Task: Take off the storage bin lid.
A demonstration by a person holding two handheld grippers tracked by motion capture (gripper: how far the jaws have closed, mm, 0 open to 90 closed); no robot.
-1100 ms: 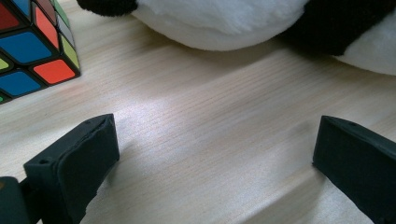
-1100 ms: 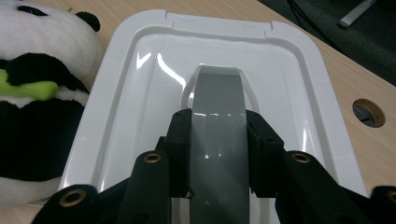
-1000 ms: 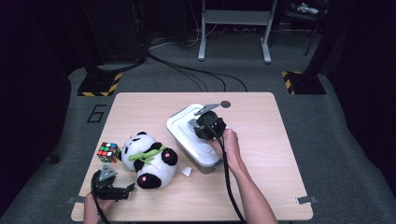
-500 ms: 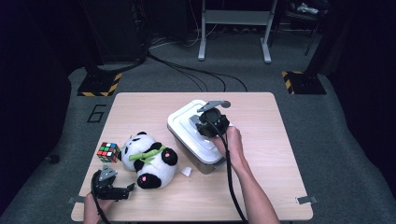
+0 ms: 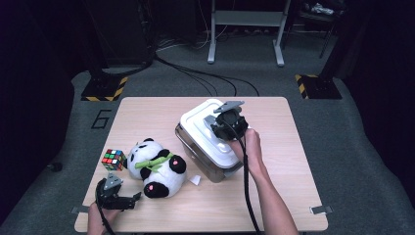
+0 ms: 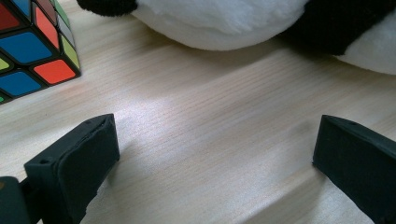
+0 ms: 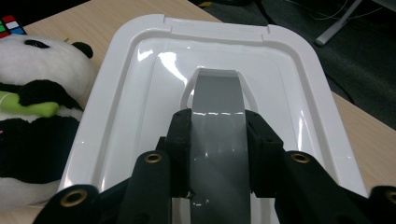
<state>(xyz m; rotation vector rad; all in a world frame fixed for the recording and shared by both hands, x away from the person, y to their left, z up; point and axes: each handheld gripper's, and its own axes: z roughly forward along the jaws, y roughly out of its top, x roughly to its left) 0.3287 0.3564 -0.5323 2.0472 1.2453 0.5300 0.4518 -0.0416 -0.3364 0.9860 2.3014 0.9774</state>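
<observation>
Your worktop (image 5: 293, 161) is a pale wooden table, and most of its free room lies along the right edge and the far left corner; the near edge between your forearms is bare too.

The storage box (image 5: 208, 147) sits near the middle, turned at an angle to the worktop's edges, one corner pointing toward the near edge. Its white lid (image 7: 140, 93) is on, with a raised rim all round and a grey handle (image 7: 217, 135) running down the centre.

Your right gripper (image 5: 229, 122) is over the lid toward the far side of the box, and its jaws are clamped on that grey handle from both sides, as the right gripper view shows plainly.

The plush panda (image 5: 154, 166) lies just left of the box, close to its side wall but apart from it as far as the high view tells. A small white scrap (image 5: 195, 179) lies between the panda and the box's near corner.

Your left gripper (image 5: 117, 198) rests at the near left corner, jaws spread wide with bare wood between them, the panda just beyond them.

The puzzle cube (image 5: 113, 159) stands near the left edge, just beside the panda's head.
</observation>
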